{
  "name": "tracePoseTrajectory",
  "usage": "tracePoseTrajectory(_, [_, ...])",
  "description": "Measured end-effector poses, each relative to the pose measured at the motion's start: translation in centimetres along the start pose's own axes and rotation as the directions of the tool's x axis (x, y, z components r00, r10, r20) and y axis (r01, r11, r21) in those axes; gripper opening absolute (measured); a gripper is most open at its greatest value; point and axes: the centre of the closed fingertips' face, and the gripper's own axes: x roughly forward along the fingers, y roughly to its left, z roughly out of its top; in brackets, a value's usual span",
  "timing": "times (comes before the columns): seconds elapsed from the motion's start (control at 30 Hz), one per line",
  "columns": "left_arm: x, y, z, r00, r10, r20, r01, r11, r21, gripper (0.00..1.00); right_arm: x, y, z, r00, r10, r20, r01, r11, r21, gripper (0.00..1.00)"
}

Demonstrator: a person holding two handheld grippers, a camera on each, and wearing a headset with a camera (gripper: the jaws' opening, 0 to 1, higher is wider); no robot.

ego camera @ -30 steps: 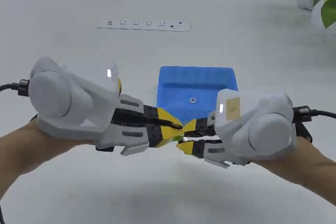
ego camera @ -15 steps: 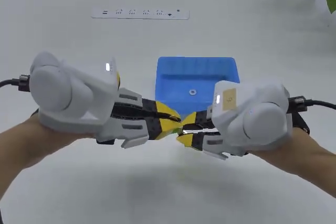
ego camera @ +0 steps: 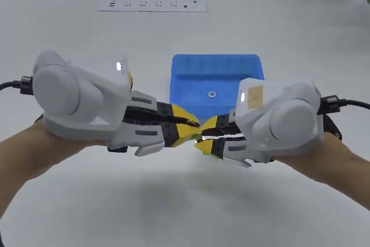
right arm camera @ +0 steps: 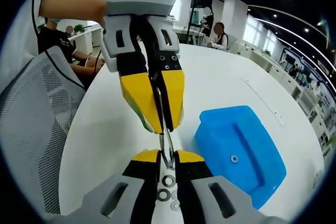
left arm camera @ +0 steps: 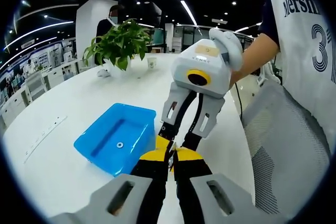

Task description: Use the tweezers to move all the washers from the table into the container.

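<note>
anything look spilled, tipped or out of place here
Nothing stands out. The blue container sits upright with one washer in it; a few washers lie on the table, not yet moved. The left gripper and right gripper both pinch the tweezers, tip to tip.

Bright, even illumination from ceiling strip lights. A soft, diffuse shadow lies on the bench toward its near edge. Head view slightly soft. Gripper views sharp centrally, strongly barrel-distorted at the edges
</note>
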Motion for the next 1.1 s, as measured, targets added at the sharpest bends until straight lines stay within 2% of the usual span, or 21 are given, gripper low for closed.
tracePoseTrajectory(0.63, [-0.20,0.29,-0.26,0.9996,0.024,-0.015,-0.023,1.000,0.017,0.07,0.25,-0.06,0.52,1.0000,0.006,0.008,-0.006,1.000,0.008,0.12])
tracePoseTrajectory(1.03, [0.13,0.71,-0.05,0.9996,0.018,-0.023,-0.018,1.000,-0.003,0.07,0.20,-0.23,0.53,1.0000,0.009,0.003,-0.009,1.000,0.002,0.12])
tracePoseTrajectory(1.1, [0.20,0.85,-0.06,0.9996,0.013,-0.026,-0.014,1.000,-0.022,0.07,0.20,-0.24,0.48,0.9999,0.016,0.005,-0.016,1.000,0.001,0.12])
